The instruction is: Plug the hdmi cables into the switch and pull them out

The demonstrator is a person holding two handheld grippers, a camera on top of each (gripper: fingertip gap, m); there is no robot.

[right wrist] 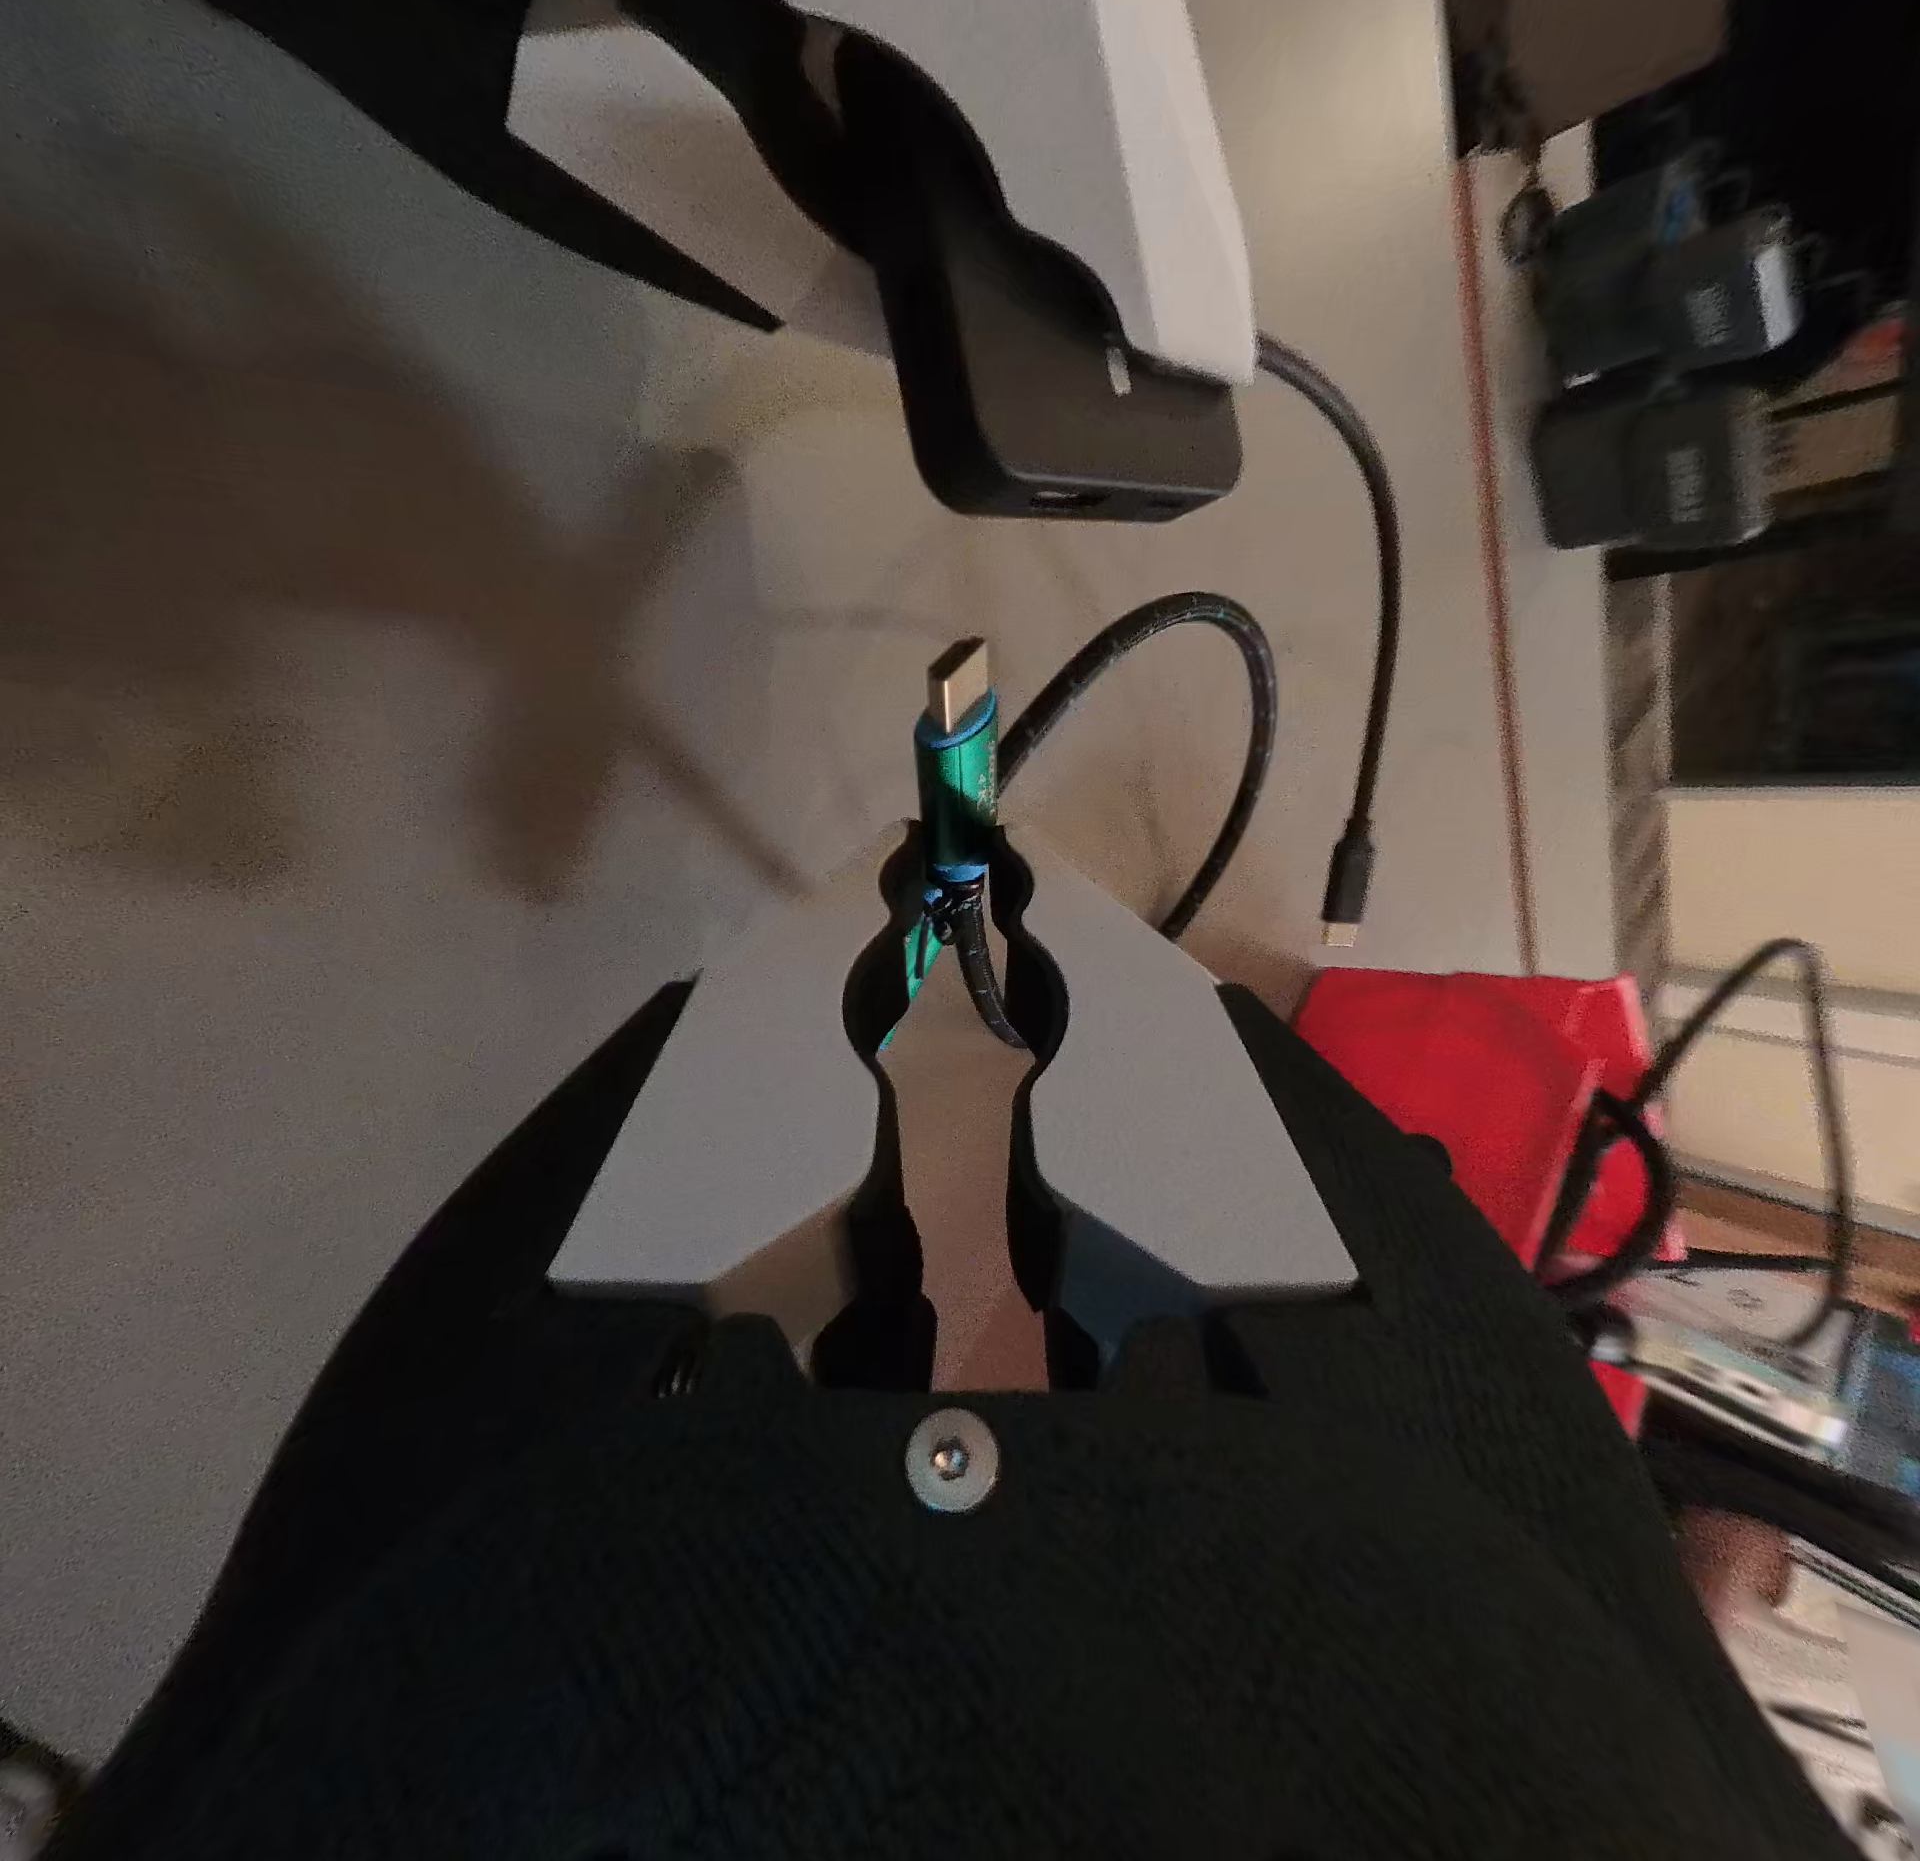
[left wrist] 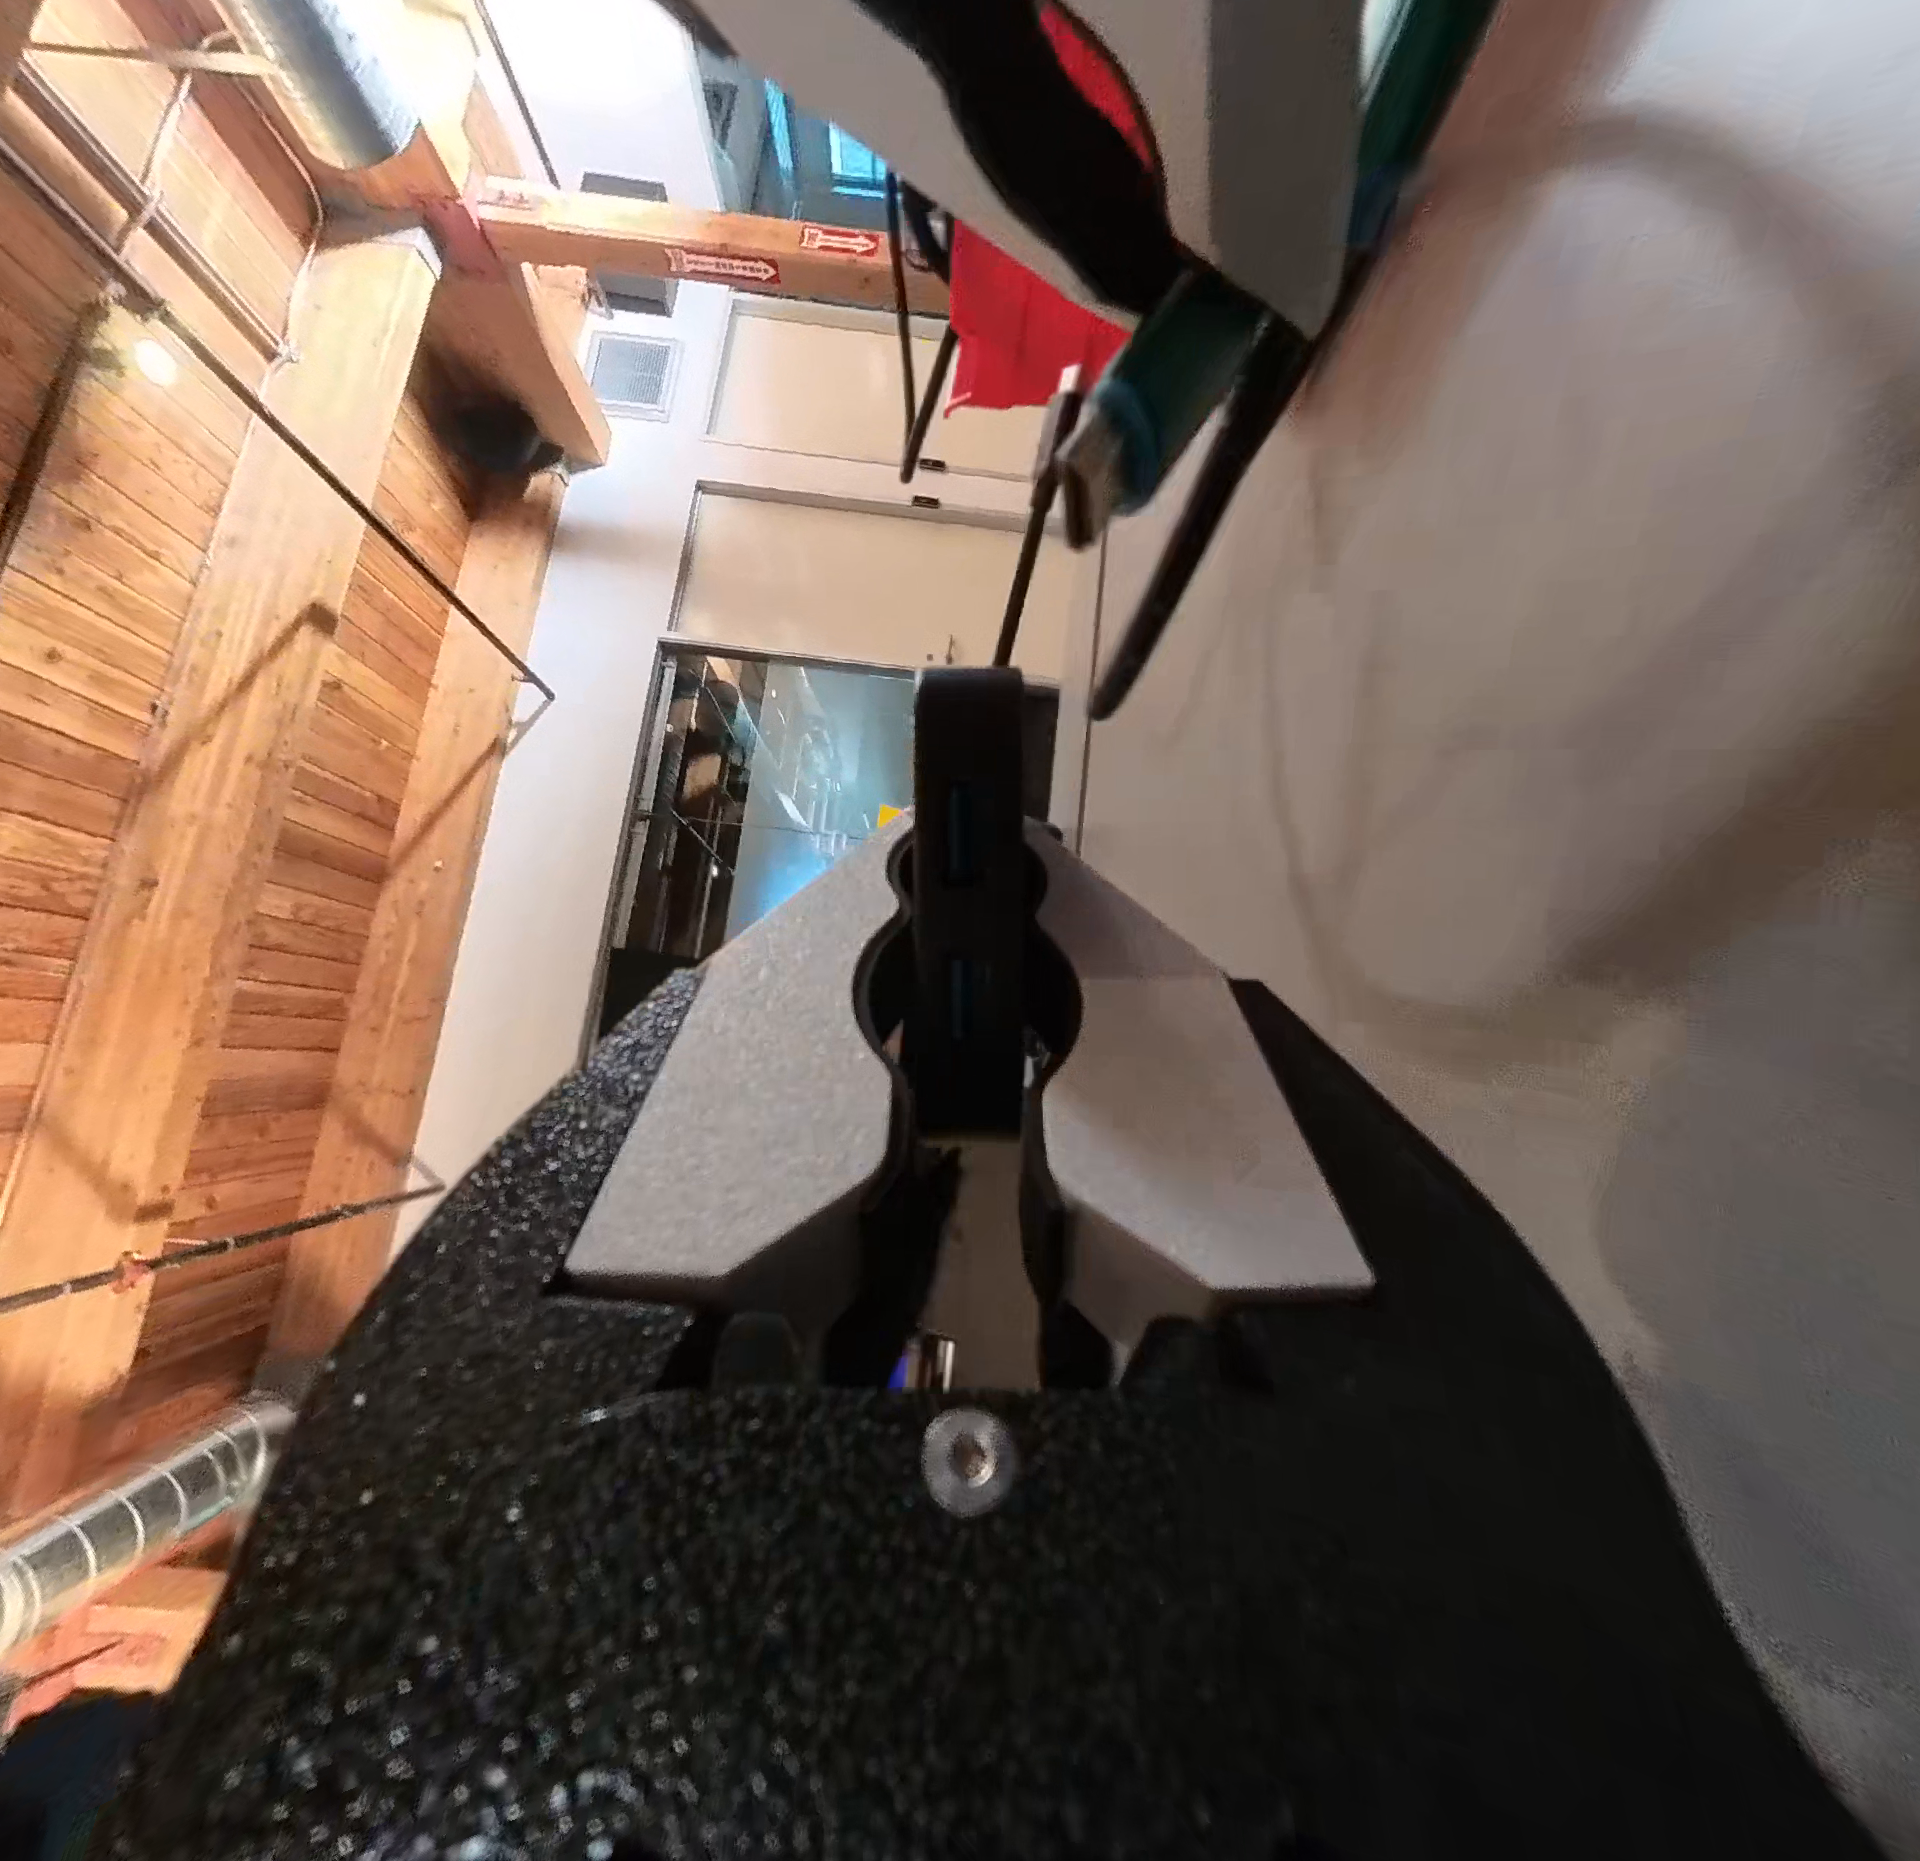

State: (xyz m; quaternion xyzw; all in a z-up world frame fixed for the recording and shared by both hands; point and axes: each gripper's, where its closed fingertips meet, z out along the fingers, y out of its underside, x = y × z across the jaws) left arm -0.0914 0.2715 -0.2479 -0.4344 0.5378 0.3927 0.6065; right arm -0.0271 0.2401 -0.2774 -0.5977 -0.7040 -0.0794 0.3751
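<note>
A pale desk (right wrist: pixel 312 668) is seen beneath both grippers.
The switch (left wrist: pixel 966 907) is pinched by the left fingers (left wrist: pixel 769 1032); the hdmi cable's green plug (right wrist: pixel 961 783) is pinched by the right fingers (right wrist: pixel 1132 1084), apart from the switch.

Two grippers (right wrist: pixel 951 855) (left wrist: pixel 971 845), one black switch (right wrist: pixel 1081 429), one green HDMI plug (right wrist: pixel 961 762), one red bag (right wrist: pixel 1475 1084)

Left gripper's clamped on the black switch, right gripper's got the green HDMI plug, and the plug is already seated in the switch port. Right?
Not quite. The HDMI plug is not seated: the right wrist view shows open space between its metal tip and the port side of the switch. The rest holds: the left gripper is clamped on the switch and the right gripper grips the green plug.
</note>
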